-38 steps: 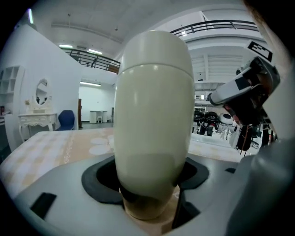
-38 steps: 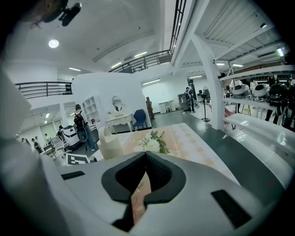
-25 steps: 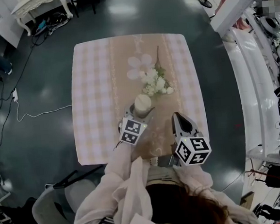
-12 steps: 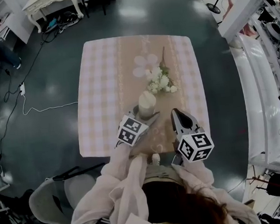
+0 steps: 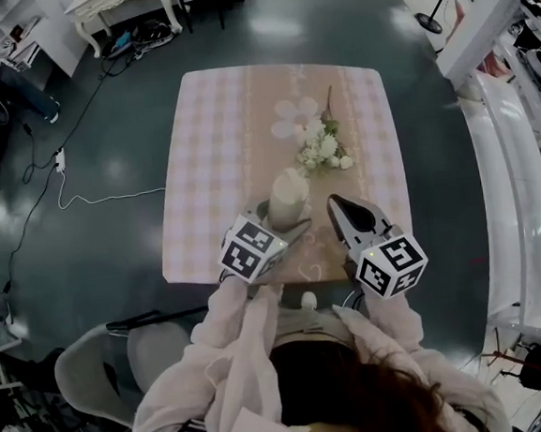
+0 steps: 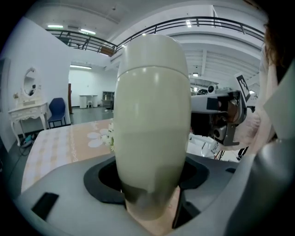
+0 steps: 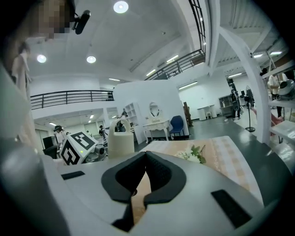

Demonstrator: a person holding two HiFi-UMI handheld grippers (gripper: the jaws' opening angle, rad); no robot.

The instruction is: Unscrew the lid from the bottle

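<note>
A cream bottle [image 5: 288,197] with its domed lid [image 6: 152,50] on top stands upright in my left gripper [image 5: 286,224], which is shut on the bottle's lower body [image 6: 152,138]. The bottle hangs just over the near edge of the table [image 5: 218,149]. To the right of it my right gripper [image 5: 337,203] is shut with nothing between its jaws [image 7: 145,159]; it is apart from the bottle and points across the table. In the right gripper view the bottle [image 7: 121,136] shows at the left, beside the left gripper's marker cube [image 7: 78,147].
A spray of white flowers [image 5: 321,149] lies on the table's patterned runner, beyond the bottle. A grey chair [image 5: 106,385] stands at the person's left. A white dressing table [image 5: 120,2] and cables [image 5: 70,181] are on the dark floor at the far left.
Both grippers have risen toward the head camera, the left one carrying the bottle with it. The right gripper has tipped up to point more level.
</note>
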